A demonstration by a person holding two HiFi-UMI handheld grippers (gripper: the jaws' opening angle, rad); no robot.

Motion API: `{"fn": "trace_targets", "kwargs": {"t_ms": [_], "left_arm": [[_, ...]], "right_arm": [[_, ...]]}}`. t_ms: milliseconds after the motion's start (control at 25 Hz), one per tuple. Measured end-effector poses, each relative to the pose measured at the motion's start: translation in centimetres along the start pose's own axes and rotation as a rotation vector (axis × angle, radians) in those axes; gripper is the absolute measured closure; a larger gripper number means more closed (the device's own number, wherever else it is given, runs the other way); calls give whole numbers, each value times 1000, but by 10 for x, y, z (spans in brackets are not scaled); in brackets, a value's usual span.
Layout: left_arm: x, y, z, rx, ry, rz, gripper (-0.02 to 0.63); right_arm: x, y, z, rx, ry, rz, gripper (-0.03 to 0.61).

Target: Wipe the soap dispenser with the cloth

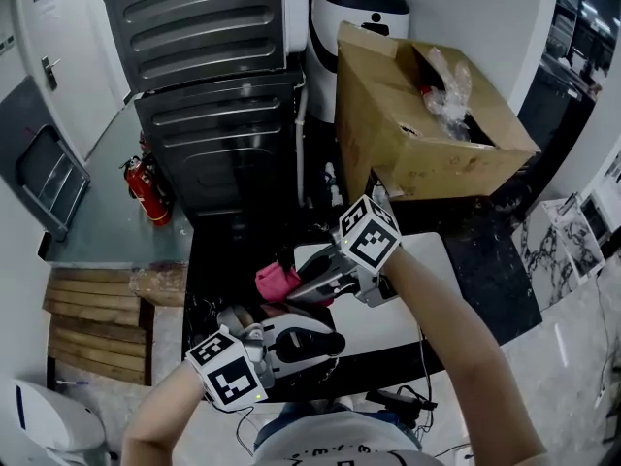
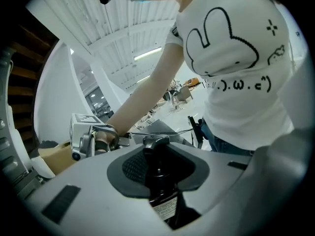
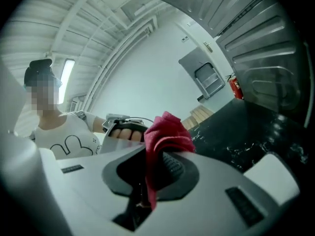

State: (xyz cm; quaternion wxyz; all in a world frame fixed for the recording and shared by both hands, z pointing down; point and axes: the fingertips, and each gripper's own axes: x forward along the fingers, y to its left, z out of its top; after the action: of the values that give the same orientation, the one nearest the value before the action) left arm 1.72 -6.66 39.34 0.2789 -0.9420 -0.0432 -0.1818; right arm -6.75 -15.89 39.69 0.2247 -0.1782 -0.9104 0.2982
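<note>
The soap dispenser (image 1: 312, 343) is a dark bottle with a pump top. It lies between the jaws of my left gripper (image 1: 325, 344), low in the head view. In the left gripper view the left gripper (image 2: 158, 154) is shut on the bottle (image 2: 158, 173), whose pump head points away and whose label shows below. The cloth (image 1: 277, 281) is pink-red and bunched. My right gripper (image 1: 296, 287) is shut on it, just above and left of the dispenser. In the right gripper view the cloth (image 3: 165, 134) hangs out of the right gripper (image 3: 157, 166).
A white tabletop (image 1: 432, 294) lies under both grippers, beside a black marbled counter (image 1: 223, 260). An open cardboard box (image 1: 427, 115) stands behind at the right. A dark metal appliance (image 1: 213, 134), a red fire extinguisher (image 1: 147, 190) and wooden boards (image 1: 92, 318) are at the left.
</note>
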Motion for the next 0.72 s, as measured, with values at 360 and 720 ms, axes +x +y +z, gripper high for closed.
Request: {"fn": "trace_targets", "kwargs": {"t_ms": [360,720], "left_arm": [[-3,2,11,-52,-55,21,509],[-45,50,25,-185,-174,214,511]], "right_arm": [[16,-25,-43,18,212,-112,525],[-26,-90,-45,5,-46,-483,523]]}}
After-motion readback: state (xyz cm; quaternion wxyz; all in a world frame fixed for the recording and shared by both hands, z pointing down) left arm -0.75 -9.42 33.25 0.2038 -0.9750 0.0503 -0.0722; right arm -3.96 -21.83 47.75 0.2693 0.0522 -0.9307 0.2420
